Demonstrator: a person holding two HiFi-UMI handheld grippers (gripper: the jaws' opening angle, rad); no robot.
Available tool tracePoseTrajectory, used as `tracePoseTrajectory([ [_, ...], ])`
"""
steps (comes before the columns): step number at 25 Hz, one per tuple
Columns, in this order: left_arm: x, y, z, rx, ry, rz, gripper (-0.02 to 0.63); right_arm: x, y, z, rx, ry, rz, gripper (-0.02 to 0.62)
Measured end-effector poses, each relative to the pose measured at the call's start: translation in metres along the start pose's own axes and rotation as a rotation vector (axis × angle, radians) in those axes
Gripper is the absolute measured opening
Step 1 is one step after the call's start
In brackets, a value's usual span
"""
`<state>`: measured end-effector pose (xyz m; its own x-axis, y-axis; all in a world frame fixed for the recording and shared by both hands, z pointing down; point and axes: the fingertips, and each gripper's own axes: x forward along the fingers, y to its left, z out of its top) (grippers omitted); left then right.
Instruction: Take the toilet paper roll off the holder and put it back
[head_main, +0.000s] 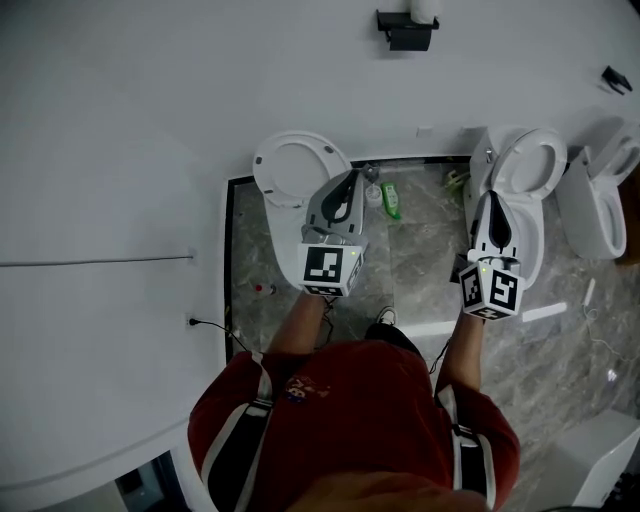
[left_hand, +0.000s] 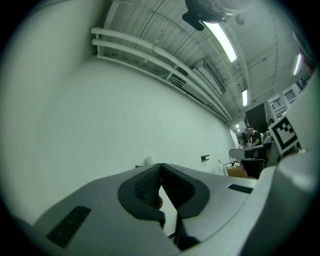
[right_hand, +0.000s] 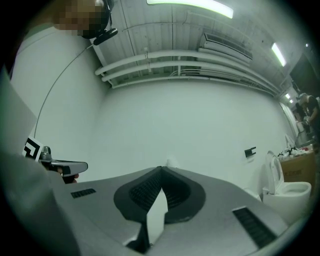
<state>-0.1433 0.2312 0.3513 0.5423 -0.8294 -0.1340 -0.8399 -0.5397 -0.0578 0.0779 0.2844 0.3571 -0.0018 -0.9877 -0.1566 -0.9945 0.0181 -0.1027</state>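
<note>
The toilet paper roll (head_main: 424, 10) sits on its black holder (head_main: 405, 32), high on the white wall (head_main: 200, 90) and well apart from both tools. The left tongs (head_main: 352, 180) and the right tongs (head_main: 497, 200) are each pressed fully together with nothing between them, and hang over the grey floor (head_main: 420, 250) near the toilets. With the roll mounted and both tongs empty, either the removal is not yet begun or the roll is already back; the pictures cannot say which.
</note>
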Motion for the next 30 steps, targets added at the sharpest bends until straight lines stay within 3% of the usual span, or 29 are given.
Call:
tracePoseTrajectory([
  [8,0.088,-0.026,-0.013,0.016,0.012,0.027,0.018,0.06,-0.071,-0.009,0.023,0.003,0.026,0.008],
  [17,0.139,-0.028,-0.019,0.045,0.024,0.042,0.018,0.108,-0.099,-0.022,0.052,0.007,0.045,0.008],
  [30,0.241,0.05,-0.045,0.045,-0.007,0.039,0.018,0.237,-0.089,-0.037,0.012,-0.017,0.057,0.008],
])
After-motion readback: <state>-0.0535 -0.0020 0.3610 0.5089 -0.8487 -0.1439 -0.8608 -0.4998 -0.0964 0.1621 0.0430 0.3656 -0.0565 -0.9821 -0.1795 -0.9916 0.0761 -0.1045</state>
